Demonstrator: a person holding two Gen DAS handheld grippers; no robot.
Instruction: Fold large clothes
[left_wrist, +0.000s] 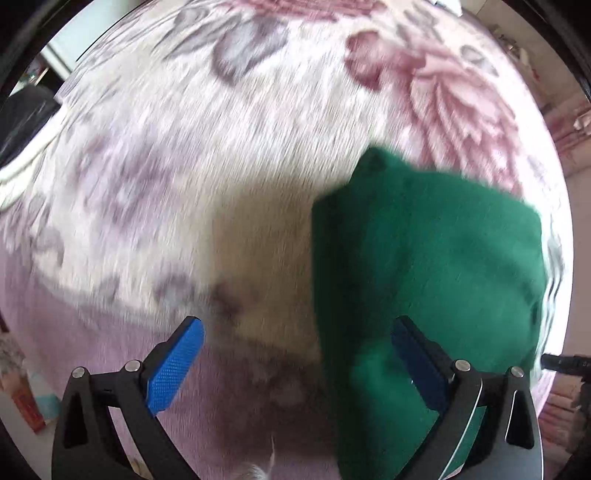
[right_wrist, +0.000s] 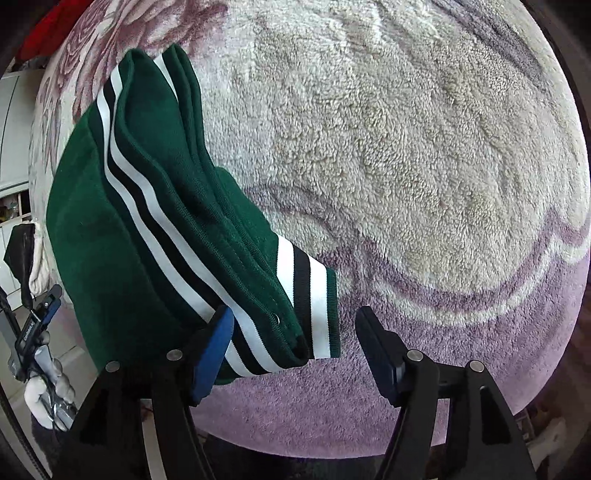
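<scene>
Folded green garment (right_wrist: 147, 229) lies left of the right gripper (right_wrist: 295, 343), striped cuff between its wide, empty jaws. Left gripper (left_wrist: 295, 354) also wide, garment at its right jaw. Right is nearer.

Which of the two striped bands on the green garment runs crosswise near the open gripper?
The short cuff band at the end of the green garment: its stripes cross the fabric. The other, the long band, runs lengthwise, ending behind the right gripper.
</scene>
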